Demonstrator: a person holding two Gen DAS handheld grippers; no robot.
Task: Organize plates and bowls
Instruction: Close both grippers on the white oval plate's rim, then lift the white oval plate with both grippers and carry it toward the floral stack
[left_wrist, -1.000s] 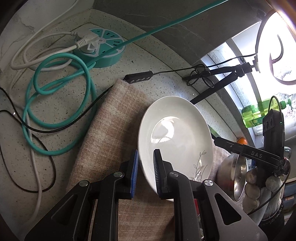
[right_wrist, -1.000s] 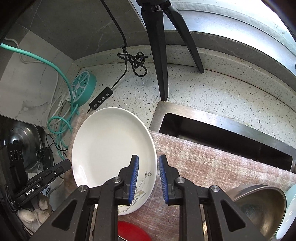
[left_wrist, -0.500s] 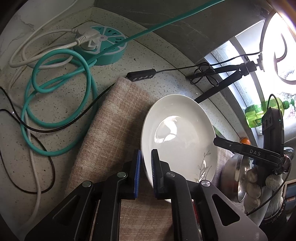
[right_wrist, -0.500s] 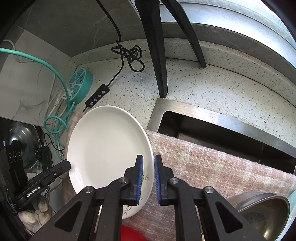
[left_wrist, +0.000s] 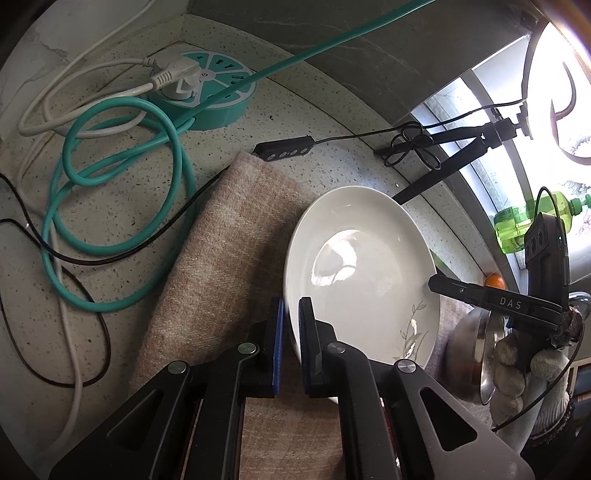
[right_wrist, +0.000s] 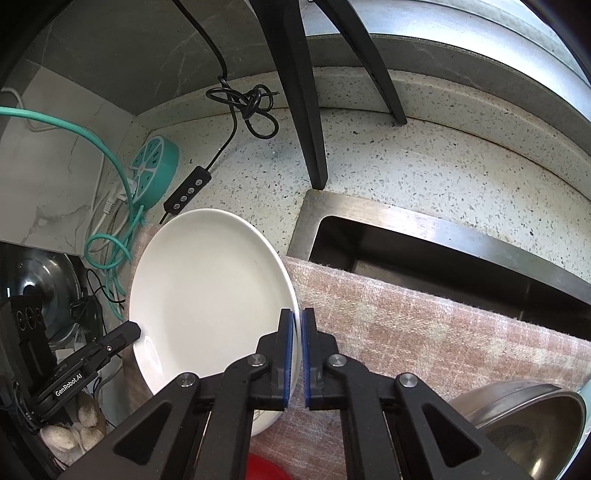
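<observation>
White plate (left_wrist: 362, 266) on plaid cloth (left_wrist: 229, 236): left gripper (left_wrist: 290, 314) pinching near rim, right gripper (right_wrist: 297, 326) pinching opposite rim.

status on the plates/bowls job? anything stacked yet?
Nothing looks stacked yet. In hand: the left gripper and right gripper have just closed on opposite rims of the white plate, over the checked cloth. Left: the metal bowl and a red dish.
</observation>
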